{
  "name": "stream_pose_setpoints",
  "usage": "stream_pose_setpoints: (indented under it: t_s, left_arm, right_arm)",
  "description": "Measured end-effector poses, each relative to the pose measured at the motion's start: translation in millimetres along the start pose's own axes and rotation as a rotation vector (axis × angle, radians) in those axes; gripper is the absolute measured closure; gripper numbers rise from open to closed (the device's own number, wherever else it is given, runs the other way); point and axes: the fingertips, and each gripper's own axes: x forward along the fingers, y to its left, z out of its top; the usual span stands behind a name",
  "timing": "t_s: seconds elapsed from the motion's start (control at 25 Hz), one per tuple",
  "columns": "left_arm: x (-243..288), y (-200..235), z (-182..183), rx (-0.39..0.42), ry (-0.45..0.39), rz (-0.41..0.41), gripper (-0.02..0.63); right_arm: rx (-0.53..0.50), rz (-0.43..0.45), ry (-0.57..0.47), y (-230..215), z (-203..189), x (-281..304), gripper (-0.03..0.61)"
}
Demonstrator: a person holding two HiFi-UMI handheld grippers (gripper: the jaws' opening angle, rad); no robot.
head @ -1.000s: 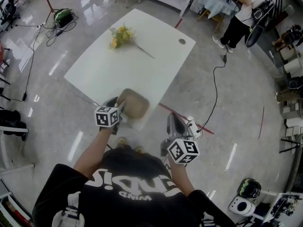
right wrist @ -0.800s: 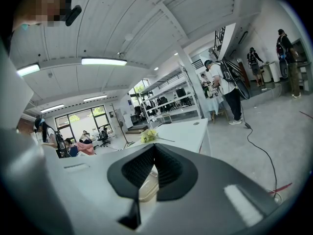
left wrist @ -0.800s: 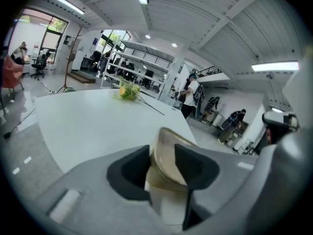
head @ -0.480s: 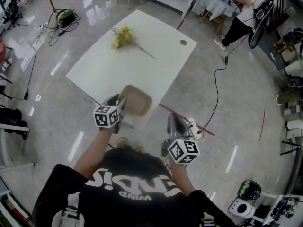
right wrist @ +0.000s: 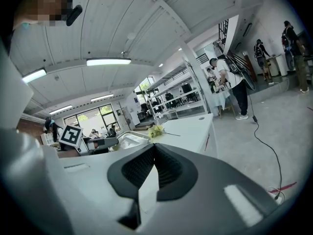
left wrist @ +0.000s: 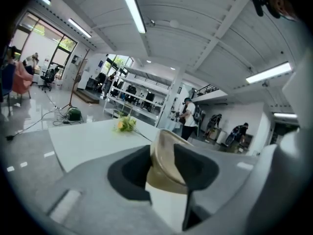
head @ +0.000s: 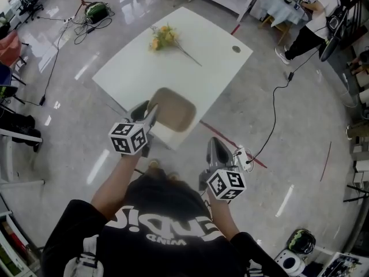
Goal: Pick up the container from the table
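Observation:
The container is a shallow beige tray with rounded corners, held in the air above the near corner of the white table. My left gripper is shut on its near rim. In the left gripper view the rim stands edge-on, pinched between the two dark pads, and the left gripper points slightly down. My right gripper hangs off the table's near right side, shut with nothing in it. The right gripper view shows its pads meeting, with the container to its left.
A bunch of yellow flowers lies on the far part of the table. A person stands at the upper right by another table. A black cable runs across the floor on the right. Gear and cables lie at the upper left.
The left gripper has risen with the container, which has come up off the table and looks larger. The right gripper has hardly shifted.

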Motion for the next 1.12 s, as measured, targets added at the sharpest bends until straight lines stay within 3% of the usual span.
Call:
stream_pose_setpoints:
  t_s: [0.48,0.84,1.12]
  left_arm:
    - [-83,-38,14,-0.066,-0.082,0.059,0.486]
    - [-153,-34,-15,-0.052,-0.083,0.066,0.494]
    - [-232,-14,-36,-0.049,-0.083,0.059,0.503]
  right_arm:
    - [0.014,0.106,0.078,15,-34,-21,0.578]
    - [0.005,0.093,0.063,49,-61,-42,0.578]
    - [-0.018,0.074,0.045,106,-91,-76,0.578]
